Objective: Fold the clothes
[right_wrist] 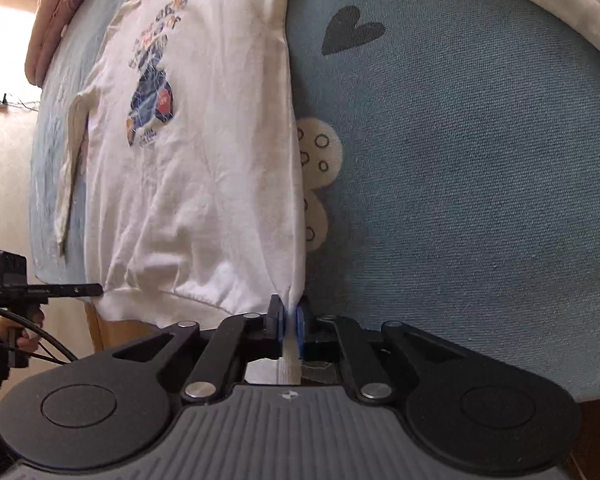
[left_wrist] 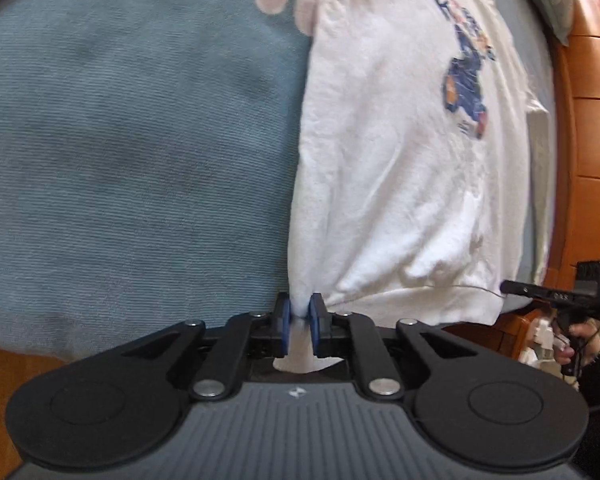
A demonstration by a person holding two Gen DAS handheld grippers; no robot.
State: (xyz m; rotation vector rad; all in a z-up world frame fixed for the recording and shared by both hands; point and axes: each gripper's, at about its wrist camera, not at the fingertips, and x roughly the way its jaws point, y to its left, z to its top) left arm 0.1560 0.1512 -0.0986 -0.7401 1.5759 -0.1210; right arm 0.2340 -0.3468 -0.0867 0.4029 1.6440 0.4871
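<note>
Your left tongs (left_wrist: 299, 312) and right tongs (right_wrist: 288, 316) both angle downward, each clamped tight on white cloth.

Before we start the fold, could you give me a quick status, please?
Left gripper and right gripper shut on hem corners of white sweatshirt. Sweatshirt flat, print up, on blue blanket. Nothing in the way.

Black gripper (left_wrist: 300, 316); blue pads (left_wrist: 285, 320); silver screws.

One white sweatshirt (left_wrist: 400, 160) lies ahead of two grippers, the left gripper (left_wrist: 299, 314) and the right gripper (right_wrist: 288, 318), on one blue bedspread (left_wrist: 140, 160), each pinching one hem corner.
</note>
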